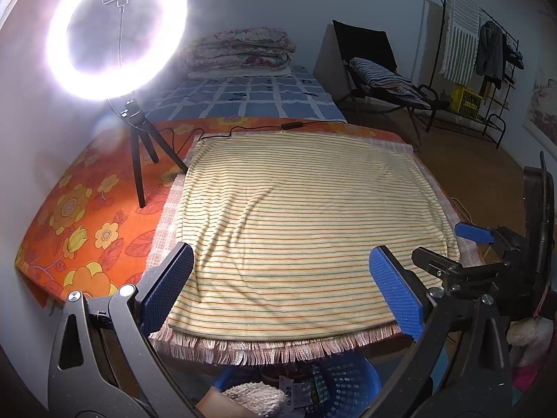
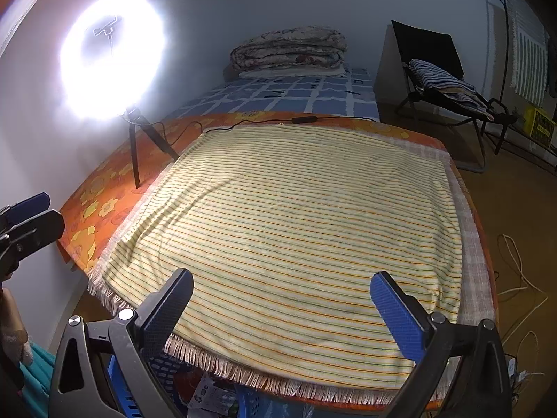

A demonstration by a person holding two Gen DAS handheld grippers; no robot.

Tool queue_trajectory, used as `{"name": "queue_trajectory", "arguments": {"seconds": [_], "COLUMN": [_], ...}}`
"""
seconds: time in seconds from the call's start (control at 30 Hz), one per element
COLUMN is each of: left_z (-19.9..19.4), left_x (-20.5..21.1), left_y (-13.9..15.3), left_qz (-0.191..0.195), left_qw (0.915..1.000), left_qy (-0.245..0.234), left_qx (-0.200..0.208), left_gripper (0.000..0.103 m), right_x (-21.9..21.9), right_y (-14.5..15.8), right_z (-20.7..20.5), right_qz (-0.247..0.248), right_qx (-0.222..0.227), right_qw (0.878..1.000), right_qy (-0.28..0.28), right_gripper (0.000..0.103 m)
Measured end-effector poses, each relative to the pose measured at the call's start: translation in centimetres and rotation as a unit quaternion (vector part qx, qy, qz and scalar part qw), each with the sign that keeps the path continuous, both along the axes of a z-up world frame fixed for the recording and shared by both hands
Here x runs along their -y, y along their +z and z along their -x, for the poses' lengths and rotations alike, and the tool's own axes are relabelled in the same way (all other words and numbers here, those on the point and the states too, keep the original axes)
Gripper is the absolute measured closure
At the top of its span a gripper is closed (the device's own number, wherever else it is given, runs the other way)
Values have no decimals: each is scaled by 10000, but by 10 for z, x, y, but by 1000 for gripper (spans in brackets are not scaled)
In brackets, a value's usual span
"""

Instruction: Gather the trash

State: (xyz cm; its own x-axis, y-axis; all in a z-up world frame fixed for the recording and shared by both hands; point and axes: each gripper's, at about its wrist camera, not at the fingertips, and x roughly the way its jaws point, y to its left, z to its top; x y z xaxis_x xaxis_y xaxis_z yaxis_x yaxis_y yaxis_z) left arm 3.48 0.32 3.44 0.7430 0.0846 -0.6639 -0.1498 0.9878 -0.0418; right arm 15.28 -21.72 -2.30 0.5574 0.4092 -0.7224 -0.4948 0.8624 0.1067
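Note:
My left gripper (image 1: 278,278) is open and empty, held over the near edge of a yellow striped cloth (image 1: 306,216) that covers the table. My right gripper (image 2: 282,306) is open and empty over the same cloth (image 2: 306,216). A blue plastic basket (image 1: 344,379) stands below the table's near edge and holds wrappers and a crumpled whitish wad (image 1: 257,397). The basket also shows in the right wrist view (image 2: 163,365), with printed wrappers (image 2: 212,397) inside. The right gripper shows at the right of the left wrist view (image 1: 463,244). No trash shows on the cloth.
A lit ring light on a small tripod (image 1: 139,153) stands on the orange floral cover (image 1: 87,216) at the table's left, its cable (image 1: 243,129) running along the far edge. Beyond are a bed with folded quilts (image 1: 243,48), a black chair (image 1: 379,73) and a clothes rack (image 1: 487,52).

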Motion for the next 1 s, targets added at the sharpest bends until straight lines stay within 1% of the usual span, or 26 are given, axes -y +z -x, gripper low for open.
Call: {"name": "queue_trajectory", "arguments": {"seconds": [0.53, 1.0], "left_z": [-2, -1], "left_x": [4, 4], "left_y": [-3, -4], "left_qz": [46, 54], "left_qw": [10000, 10000], "left_qy": [-14, -16], "left_qx": [-41, -58], "left_gripper": [1, 1], "right_x": [8, 9], "right_y": [-2, -3], "right_z": [-3, -5], "right_qz": [-120, -107], "right_qx": [-112, -110], "right_qw": [9998, 9997], "right_qy": [-148, -169], "right_gripper": [0, 0]}}
